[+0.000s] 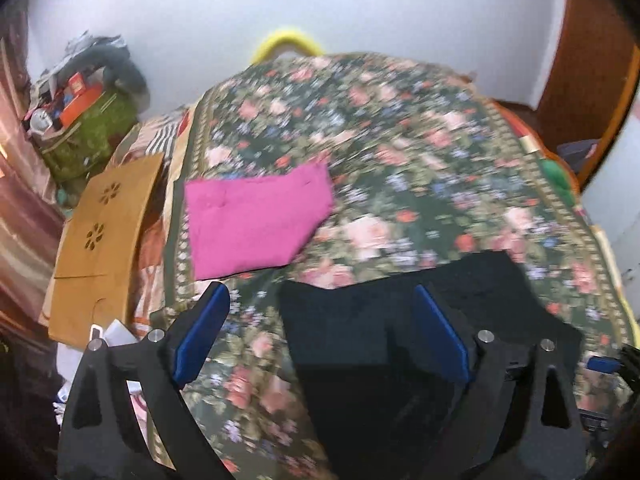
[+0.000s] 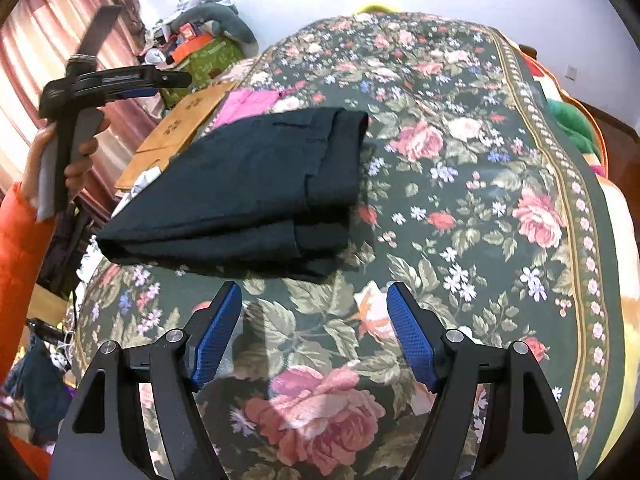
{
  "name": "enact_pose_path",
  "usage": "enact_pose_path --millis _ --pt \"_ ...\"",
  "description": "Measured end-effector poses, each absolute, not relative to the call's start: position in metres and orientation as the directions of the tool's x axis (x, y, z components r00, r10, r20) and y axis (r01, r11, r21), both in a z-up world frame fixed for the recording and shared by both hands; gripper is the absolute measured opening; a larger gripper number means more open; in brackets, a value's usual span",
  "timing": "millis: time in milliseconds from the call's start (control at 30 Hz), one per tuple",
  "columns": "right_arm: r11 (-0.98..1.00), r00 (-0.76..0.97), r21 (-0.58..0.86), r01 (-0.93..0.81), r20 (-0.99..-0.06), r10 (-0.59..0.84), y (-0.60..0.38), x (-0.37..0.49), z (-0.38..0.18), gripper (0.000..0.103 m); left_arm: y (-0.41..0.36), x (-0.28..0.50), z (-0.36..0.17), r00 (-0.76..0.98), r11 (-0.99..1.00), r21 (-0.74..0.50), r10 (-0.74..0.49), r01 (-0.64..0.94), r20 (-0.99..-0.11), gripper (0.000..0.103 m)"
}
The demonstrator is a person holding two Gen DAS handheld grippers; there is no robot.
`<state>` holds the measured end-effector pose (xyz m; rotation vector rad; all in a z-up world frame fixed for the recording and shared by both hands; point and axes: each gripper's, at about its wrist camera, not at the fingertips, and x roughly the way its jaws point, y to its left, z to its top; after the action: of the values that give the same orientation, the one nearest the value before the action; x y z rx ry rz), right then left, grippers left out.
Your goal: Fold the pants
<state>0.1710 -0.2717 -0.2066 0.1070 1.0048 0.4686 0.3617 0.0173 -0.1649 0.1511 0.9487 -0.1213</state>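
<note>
The dark navy pants point(image 2: 248, 188) lie folded in a compact stack on the floral bedspread point(image 2: 460, 208). In the left wrist view the pants point(image 1: 360, 340) sit below and between the fingers. My left gripper point(image 1: 320, 304) is open and empty above the pants; it also shows in the right wrist view point(image 2: 120, 80), held up at the left by a hand. My right gripper point(image 2: 314, 300) is open and empty, just in front of the stack's near edge.
A folded pink garment point(image 1: 256, 224) lies on the bedspread point(image 1: 440, 160) beyond the pants. A brown cardboard piece point(image 1: 104, 236) lies off the bed's left side. A green bag with clutter point(image 1: 84, 136) stands by the wall. A yellow ring point(image 1: 286, 44) is behind the bed.
</note>
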Motion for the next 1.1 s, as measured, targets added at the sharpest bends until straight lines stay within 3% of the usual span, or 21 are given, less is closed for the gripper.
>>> enact_pose_path --millis 433,533,867,1100 --pt "0.908 0.457 0.322 -0.269 -0.787 0.414 -0.281 0.175 -0.207 0.072 0.018 0.430 -0.290 0.351 0.970 0.144 0.068 0.195 -0.934 0.097" --pt "0.909 0.463 0.312 -0.278 -0.785 0.411 -0.279 0.175 -0.204 0.072 0.029 0.419 -0.290 0.386 0.978 0.106 0.030 0.179 -0.922 0.098" --pt "0.901 0.509 0.326 -0.288 -0.745 0.432 -0.282 0.161 -0.189 0.072 0.042 0.339 -0.272 0.390 0.965 0.181 0.095 0.190 -0.916 0.098" --pt "0.903 0.536 0.301 -0.307 -0.729 0.425 -0.284 0.145 -0.178 0.072 0.045 0.277 -0.251 0.402 0.984 0.069 -0.002 0.163 -0.916 0.096"
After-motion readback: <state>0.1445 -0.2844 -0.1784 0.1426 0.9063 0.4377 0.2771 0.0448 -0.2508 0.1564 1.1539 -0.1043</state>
